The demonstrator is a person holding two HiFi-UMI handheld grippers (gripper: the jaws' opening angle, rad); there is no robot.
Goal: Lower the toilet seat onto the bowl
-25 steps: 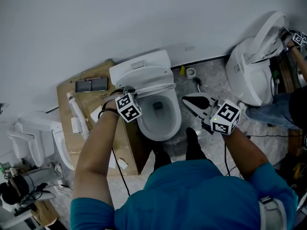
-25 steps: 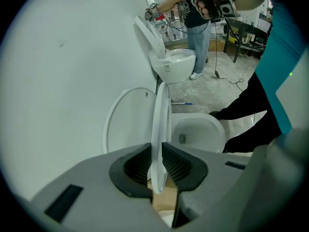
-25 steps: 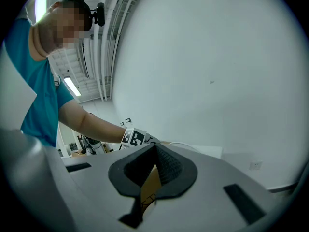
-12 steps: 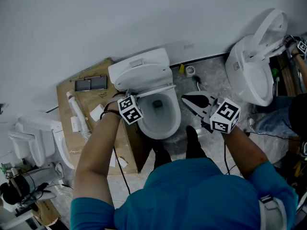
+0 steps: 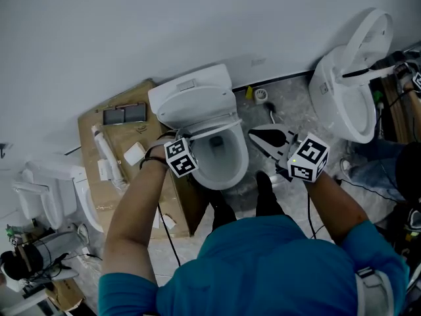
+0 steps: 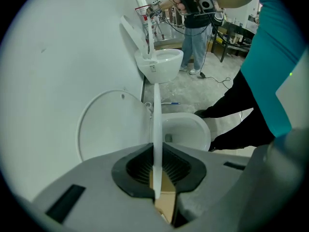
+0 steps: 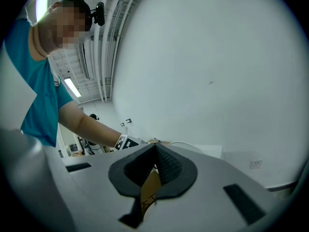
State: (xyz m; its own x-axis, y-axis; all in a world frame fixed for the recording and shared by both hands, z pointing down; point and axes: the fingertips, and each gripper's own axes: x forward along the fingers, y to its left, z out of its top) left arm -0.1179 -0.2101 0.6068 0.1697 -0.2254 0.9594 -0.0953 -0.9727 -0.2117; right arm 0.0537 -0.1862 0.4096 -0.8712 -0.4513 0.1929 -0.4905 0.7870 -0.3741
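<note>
The white toilet (image 5: pixel 220 170) stands in the middle of the head view, its lid (image 5: pixel 191 101) upright against the tank. The toilet seat (image 5: pixel 214 125) is tilted partway between lid and bowl (image 5: pixel 227 176). My left gripper (image 5: pixel 185 139) is at the seat's left rim. In the left gripper view the seat (image 6: pixel 156 120) runs edge-on between the jaws of my left gripper (image 6: pixel 156 150), which have just been closing and now press on it. The lid (image 6: pixel 113 124) lies left of it, the bowl (image 6: pixel 186 129) right. My right gripper (image 5: pixel 253 135) hangs right of the bowl, shut and holding nothing, as the right gripper view (image 7: pixel 155 146) confirms.
A cardboard box (image 5: pixel 112 157) with small parts sits left of the toilet. A second toilet (image 5: pixel 339 94) stands at the right, where another person's gripper (image 5: pixel 388 61) is at work. A third toilet (image 5: pixel 59 189) is at the far left. My black shoes (image 5: pixel 263 193) are at the bowl's front.
My left gripper has moved down and toward me in the head view, and the seat has tipped away from the lid with it. The right gripper has stayed put.
</note>
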